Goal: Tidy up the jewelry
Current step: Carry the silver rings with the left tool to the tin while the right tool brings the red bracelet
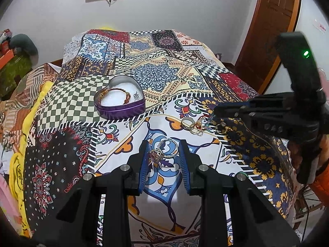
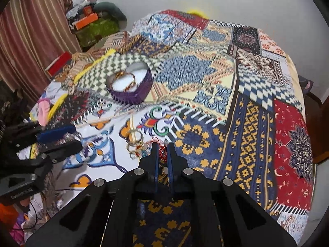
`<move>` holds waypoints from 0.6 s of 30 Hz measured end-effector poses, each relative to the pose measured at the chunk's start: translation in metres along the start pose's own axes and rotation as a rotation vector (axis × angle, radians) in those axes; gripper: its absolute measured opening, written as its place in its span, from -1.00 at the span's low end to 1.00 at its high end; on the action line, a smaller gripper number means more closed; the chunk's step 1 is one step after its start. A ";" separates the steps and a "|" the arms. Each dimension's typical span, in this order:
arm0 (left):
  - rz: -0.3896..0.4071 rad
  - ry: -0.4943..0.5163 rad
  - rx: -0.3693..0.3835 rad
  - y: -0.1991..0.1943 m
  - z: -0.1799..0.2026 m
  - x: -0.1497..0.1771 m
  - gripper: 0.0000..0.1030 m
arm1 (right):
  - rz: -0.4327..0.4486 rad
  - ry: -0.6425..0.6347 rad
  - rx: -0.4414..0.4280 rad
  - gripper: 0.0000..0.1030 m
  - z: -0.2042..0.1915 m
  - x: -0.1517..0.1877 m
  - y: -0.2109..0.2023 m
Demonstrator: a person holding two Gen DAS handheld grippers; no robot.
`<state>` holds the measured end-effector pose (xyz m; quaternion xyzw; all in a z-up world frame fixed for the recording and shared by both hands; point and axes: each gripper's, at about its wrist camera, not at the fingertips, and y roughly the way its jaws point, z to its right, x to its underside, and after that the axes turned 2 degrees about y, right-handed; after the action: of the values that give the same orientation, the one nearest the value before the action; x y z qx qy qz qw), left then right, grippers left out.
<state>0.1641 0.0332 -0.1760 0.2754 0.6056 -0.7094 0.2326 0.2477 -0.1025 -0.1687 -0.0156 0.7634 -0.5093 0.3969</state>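
No lettering can be read anywhere. The yellow cloth (image 1: 17,177) left of the patterned bedspread (image 1: 67,103) bears print (too blurred to read).

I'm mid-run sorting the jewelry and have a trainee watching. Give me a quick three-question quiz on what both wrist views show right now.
1. True or false: the heart-shaped tin already holds a beaded bracelet.
2. Multiple choice: the left gripper is (A) shut on a ring, (B) open with a jeweled bangle lying between its fingers, (C) inside the tin.
3. Fill in: the right gripper is pinching a small ____ charm beside the pile of rings on the patchwork bedspread.

Key: 1 true; 2 B; 3 red.
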 end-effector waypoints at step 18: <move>0.091 0.004 -0.042 -0.034 -0.008 -0.020 -0.46 | 0.167 -0.032 0.020 -0.87 -0.024 -0.037 -0.061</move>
<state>0.1575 0.0465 -0.1386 0.2993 0.6078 -0.6846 0.2690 0.2349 -0.0980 -0.0951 0.0438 0.7506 -0.4816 0.4503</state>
